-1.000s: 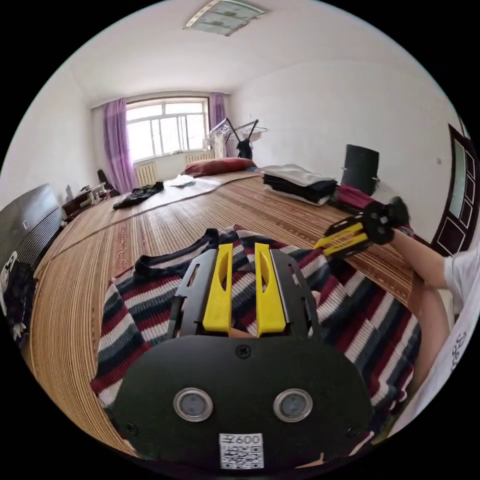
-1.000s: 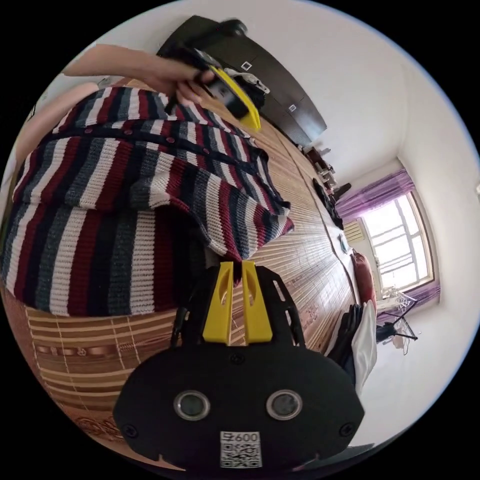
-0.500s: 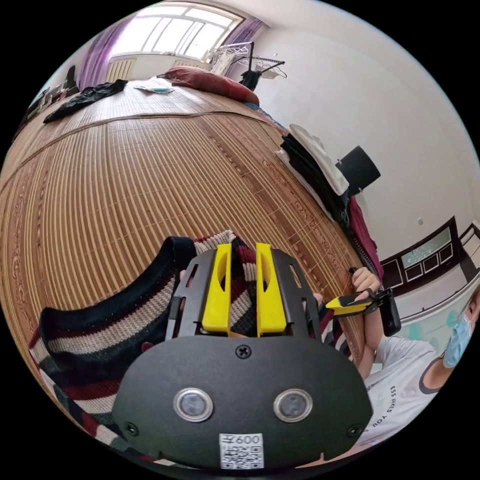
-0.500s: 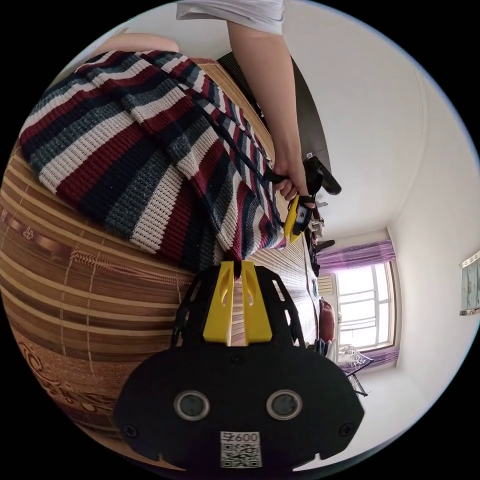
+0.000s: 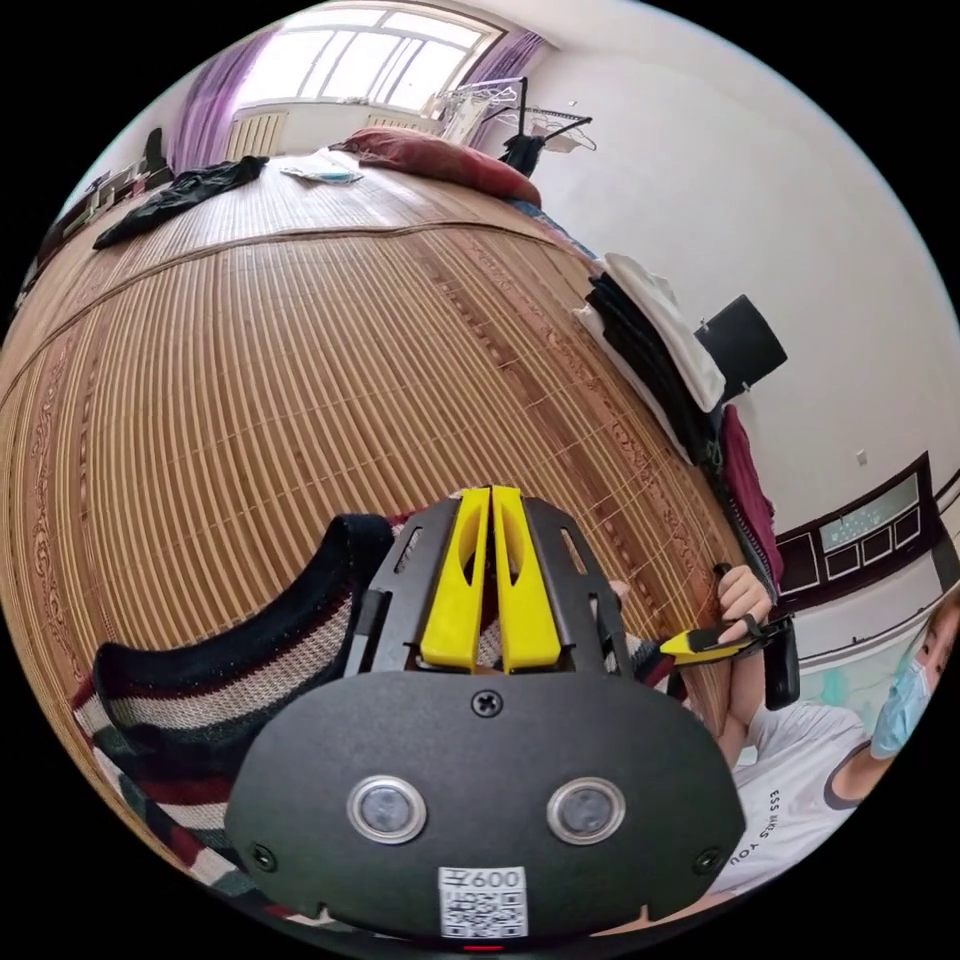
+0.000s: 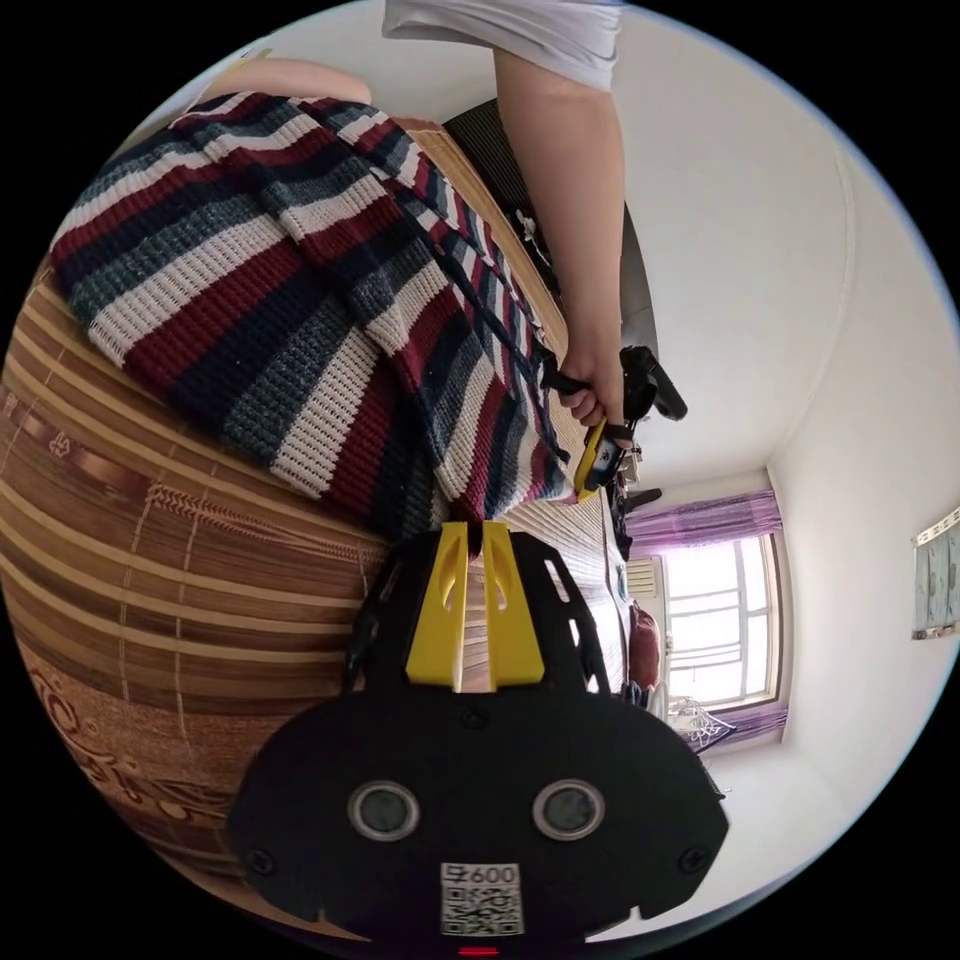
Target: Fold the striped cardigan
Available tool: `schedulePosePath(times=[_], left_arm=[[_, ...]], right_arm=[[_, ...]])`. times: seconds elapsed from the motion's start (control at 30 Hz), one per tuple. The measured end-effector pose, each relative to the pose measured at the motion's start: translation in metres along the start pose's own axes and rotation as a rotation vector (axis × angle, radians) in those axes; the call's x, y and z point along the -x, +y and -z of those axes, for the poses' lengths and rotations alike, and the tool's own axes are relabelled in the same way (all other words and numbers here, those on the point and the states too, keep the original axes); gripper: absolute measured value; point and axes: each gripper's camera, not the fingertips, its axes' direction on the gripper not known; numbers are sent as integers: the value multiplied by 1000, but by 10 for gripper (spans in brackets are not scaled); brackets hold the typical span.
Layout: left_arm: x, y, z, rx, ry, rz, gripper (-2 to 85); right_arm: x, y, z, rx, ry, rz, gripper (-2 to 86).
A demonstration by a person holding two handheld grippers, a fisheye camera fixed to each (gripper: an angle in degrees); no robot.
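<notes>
Left tool (image 5: 490, 500): clamped on the dark neckline edge of the maroon, navy and cream striped knit cardigan (image 6: 300, 300), lifted off the woven bamboo bed mat (image 5: 250, 380). Right tool (image 6: 478, 530): pinched shut on the cardigan's hem corner. Likely held stretched between both for a clean fold.

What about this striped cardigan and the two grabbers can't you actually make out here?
- Left gripper view: much of the striped cardigan is hidden behind the left gripper and its black housing.
- Right gripper view: the fabric, if any, between the right gripper tips is too dark to judge.
- The cardigan's far edge is cut off by the picture's rim.
</notes>
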Motion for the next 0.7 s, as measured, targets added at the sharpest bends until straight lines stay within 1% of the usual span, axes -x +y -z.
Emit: schedulePosePath(times=[0.07,0.2,0.33,0.4,0.47,0.6,0.7], left_arm=[[4,-6,-13,18,1,2,15],[9,-20,-25,-34,58,16,36],[16,-24,-6,-59,79,76,79],[15,-10,13,-42,158,58,82],[12,4,23,-7,158,33,82],[-3,22,18,155,149,25,83],[-28,30,19,190,106,-28,82]], right_arm=[[-3,4,-3,5,8,1,-9],[-8,11,-7,6,23,-14,-8],[-13,15,-13,10,22,-20,-8],[-15,17,-15,14,22,-21,-8],[-15,18,-20,25,28,-15,-9],[-18,21,-24,26,32,-16,-9],[-20,23,-27,28,31,-17,-8]])
